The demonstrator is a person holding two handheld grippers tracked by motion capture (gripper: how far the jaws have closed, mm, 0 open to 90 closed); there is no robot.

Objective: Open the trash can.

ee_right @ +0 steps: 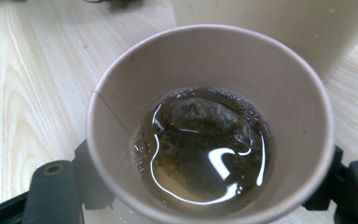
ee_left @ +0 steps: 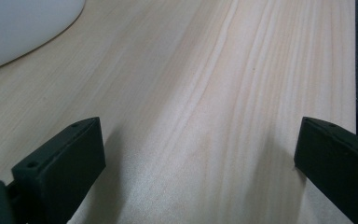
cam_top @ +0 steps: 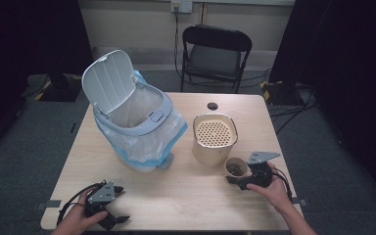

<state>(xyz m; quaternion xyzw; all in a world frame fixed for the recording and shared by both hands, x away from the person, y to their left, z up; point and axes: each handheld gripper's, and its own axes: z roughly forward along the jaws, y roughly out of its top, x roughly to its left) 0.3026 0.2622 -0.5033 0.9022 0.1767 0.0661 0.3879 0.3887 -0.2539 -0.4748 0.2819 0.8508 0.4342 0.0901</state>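
A brown paper cup stands at the front right of the table, just in front of a beige canister with a perforated top. In the right gripper view the cup holds dark liquid with a soaked tea bag in it. My right gripper is shut on the cup, one black jaw against each side of its wall. At the table's front left corner my left gripper lies open, nothing but bare wood between its jaws.
A white and blue bin with its lid up and a plastic liner stands at the table's left middle; its pale base is in the left gripper view. The canister wall rises behind the cup. A black folding chair stands beyond the table.
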